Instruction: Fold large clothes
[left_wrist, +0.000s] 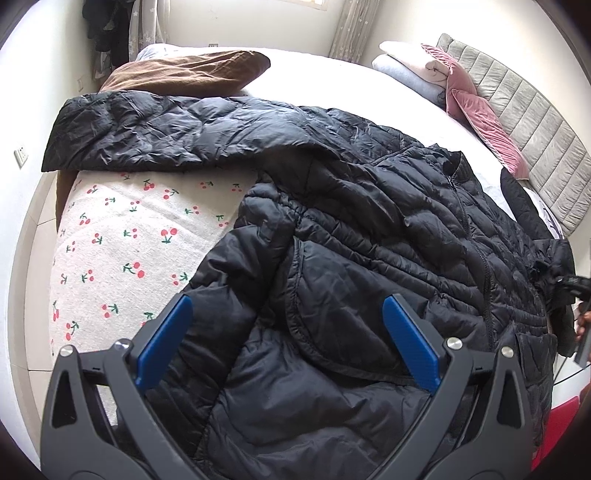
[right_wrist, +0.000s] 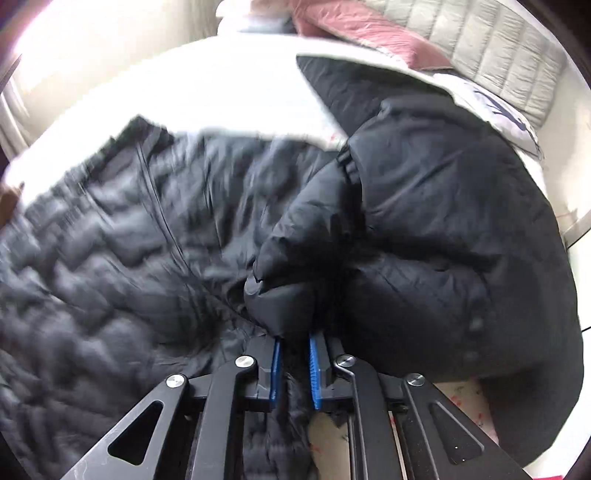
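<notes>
A large black quilted puffer jacket (left_wrist: 369, 229) lies spread on the bed, front up, zipper closed, one sleeve (left_wrist: 155, 129) stretched out to the left. My left gripper (left_wrist: 288, 314) is open and empty, its blue pads hovering over the jacket's lower part. In the right wrist view the jacket (right_wrist: 110, 266) is blurred by motion. My right gripper (right_wrist: 293, 341) is shut on a bunched fold of the jacket's other sleeve (right_wrist: 424, 221), which is lifted over the jacket body.
A white cherry-print sheet (left_wrist: 122, 240) covers the bed's left side. A brown cloth (left_wrist: 184, 74) lies at the far end. Pink cushions (left_wrist: 476, 110), white pillows and a grey padded headboard (left_wrist: 535, 122) run along the right. Dark clothes hang at the far left wall.
</notes>
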